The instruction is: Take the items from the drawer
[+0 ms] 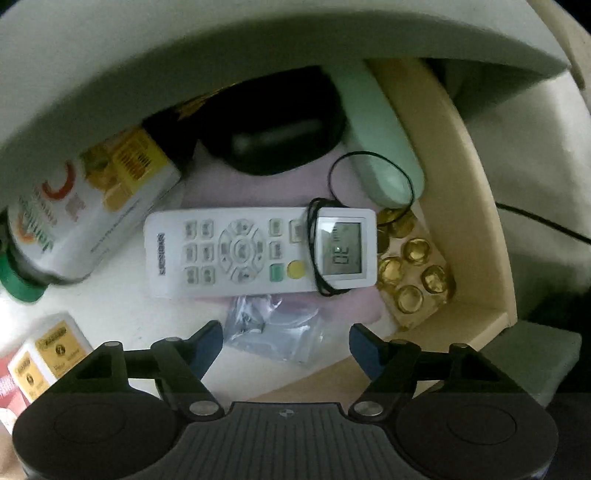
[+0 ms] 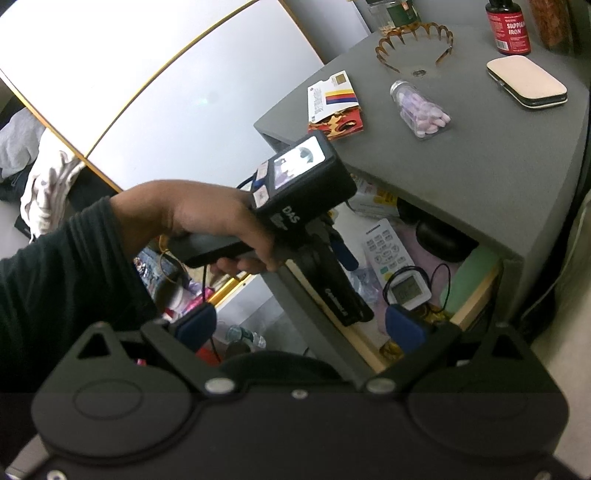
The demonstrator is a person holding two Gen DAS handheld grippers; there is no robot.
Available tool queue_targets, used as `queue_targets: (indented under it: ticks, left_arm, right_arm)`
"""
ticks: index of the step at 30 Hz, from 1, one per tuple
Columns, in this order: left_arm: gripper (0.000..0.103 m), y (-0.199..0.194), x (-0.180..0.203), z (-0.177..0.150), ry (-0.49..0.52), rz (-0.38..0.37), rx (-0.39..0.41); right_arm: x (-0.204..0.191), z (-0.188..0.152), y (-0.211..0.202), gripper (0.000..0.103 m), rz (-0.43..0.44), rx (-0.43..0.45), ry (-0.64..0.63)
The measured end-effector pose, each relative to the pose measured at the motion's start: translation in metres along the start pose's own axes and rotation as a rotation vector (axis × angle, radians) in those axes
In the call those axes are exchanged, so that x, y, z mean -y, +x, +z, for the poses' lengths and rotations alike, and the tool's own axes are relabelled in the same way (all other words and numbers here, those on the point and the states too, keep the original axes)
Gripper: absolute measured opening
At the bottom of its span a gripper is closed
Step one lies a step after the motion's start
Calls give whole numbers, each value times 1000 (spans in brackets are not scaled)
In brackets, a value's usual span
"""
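White remote (image 1: pixel 236 253), amber capsules (image 1: pixel 410 273), perhaps black case (image 1: pixel 277 136).

I see the grey nightstand top (image 2: pixel 498 155) carrying a tortoiseshell hair comb band (image 2: pixel 413 42), a clear vial of lilac pills (image 2: pixel 421 109), a cream clutch case (image 2: pixel 526 83), a red iron supplement bottle (image 2: pixel 509 27) and a colourful card packet (image 2: pixel 334 107). In the open wooden drawer (image 1: pixel 476 206) lie a white air-conditioner remote (image 1: pixel 258 253), a white supplement bottle on its side (image 1: pixel 88 210), a gold capsule blister (image 1: pixel 413 275), a mint-green case (image 1: pixel 380 147), a black pouch (image 1: pixel 273 129) and a clear plastic bag (image 1: pixel 273 328).
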State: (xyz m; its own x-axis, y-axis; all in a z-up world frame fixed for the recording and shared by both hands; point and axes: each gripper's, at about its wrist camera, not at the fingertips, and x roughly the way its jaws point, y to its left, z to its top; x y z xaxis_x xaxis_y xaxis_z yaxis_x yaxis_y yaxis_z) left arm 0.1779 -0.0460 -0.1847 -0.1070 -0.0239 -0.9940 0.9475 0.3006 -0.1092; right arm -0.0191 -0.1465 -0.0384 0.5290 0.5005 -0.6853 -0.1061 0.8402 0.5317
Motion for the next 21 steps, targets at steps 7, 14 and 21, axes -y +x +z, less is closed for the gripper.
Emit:
queue_targets:
  ticks: [7,14,21]
  left_arm:
    - [37,-9,-9,-8,14,34,41]
    - [12,-17,-45,-29,-144,-72,87]
    - [45,-23,-28,-29,-46,10,124]
  right_arm:
    - [0,0,1,99,-1,-3,-3]
    - [0,-1,1,99,-4,0,-2]
    - [-2,-1,1,99,-5,-2,-11]
